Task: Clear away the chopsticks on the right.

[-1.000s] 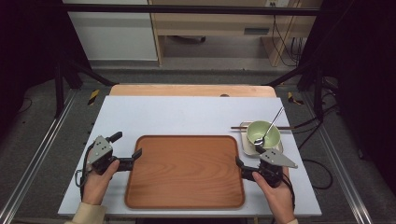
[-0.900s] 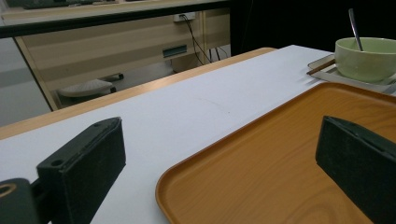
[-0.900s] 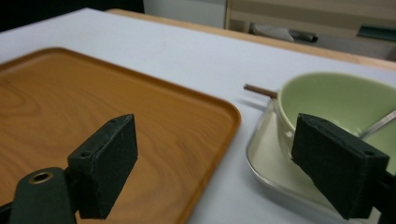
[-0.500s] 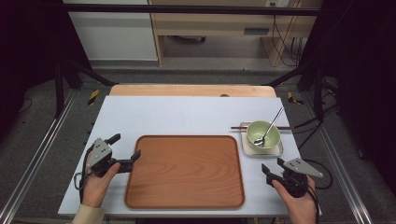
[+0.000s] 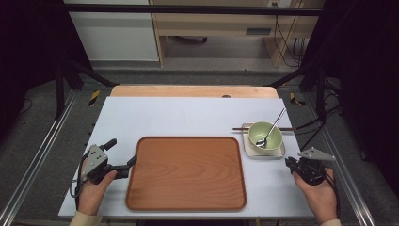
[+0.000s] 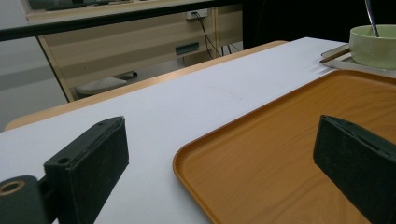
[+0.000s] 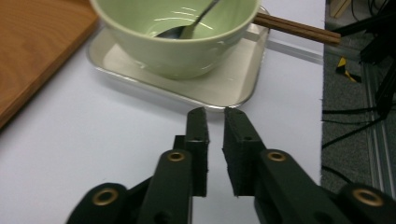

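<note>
A brown wooden tray (image 5: pixel 188 175) lies in the middle of the white table. My left gripper (image 5: pixel 124 150) stands open at the tray's left rim (image 6: pixel 196 154): one jaw is over the bare table, the other over the tray, and neither presses on it. My right gripper (image 5: pixel 288 161) is off to the right of the tray, just in front of a small metal plate (image 7: pixel 219 88). Its jaws have just been closing and now stand almost together with nothing between them (image 7: pixel 215 116). A green bowl (image 5: pixel 264 134) with a spoon (image 5: pixel 272 128) in it sits on that plate.
A pair of brown chopsticks (image 5: pixel 237 128) lies across the plate's far side, sticking out on both sides (image 7: pixel 299 29). The table's right edge runs close beside my right hand. A wooden strip (image 5: pixel 193 91) borders the far edge.
My right gripper has left the tray's right rim, moved out to the right toward the table edge, and closed its jaws. The left gripper and the tray have stayed put.
</note>
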Available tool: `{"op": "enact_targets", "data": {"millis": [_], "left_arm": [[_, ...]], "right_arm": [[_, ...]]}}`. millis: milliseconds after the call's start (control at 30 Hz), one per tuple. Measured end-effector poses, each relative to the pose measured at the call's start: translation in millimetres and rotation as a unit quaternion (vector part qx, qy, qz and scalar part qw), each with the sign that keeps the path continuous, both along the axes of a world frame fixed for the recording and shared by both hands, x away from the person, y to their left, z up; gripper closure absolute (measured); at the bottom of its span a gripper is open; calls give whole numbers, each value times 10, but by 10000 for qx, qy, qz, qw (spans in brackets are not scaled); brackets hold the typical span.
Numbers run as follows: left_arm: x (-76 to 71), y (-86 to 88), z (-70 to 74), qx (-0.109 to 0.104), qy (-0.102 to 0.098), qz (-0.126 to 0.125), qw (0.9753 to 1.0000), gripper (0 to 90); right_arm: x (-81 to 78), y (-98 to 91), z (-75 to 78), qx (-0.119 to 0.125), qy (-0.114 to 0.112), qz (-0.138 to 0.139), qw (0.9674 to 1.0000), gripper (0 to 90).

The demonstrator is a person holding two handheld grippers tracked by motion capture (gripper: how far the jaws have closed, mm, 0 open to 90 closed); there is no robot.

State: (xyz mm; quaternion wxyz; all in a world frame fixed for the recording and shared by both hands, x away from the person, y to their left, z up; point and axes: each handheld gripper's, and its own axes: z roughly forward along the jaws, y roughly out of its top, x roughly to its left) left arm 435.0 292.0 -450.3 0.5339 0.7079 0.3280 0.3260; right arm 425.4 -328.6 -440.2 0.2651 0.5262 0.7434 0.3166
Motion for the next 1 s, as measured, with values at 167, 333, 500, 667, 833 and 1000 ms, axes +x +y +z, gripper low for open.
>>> {"op": "enact_targets", "data": {"millis": [167, 333, 500, 667, 833, 1000], "left_arm": [[-14, -44, -30, 61, -16, -41, 10000, 32], [-50, -57, 14, 55, -130, -8, 9999, 32], [-44, -25, 40, -39, -205, 102, 9997, 37], [-25, -46, 7, -31, -158, 95, 9998, 37], [-14, -79, -14, 49, -143, 40, 9999, 38], [-17, -74, -19, 92, -145, 54, 9998, 39]], "right_arm": [[238, -112, 58, -19, 104, -84, 9999, 900], [487, -213, 128, 140, 112, -259, 9995, 900], [746, -279, 186, 244, 60, -467, 9986, 900], [1092, -361, 152, 341, 170, -643, 9972, 900], [1376, -435, 99, 300, 221, -778, 9963, 900], [1516, -442, 64, 268, 287, -841, 9957, 900]]}}
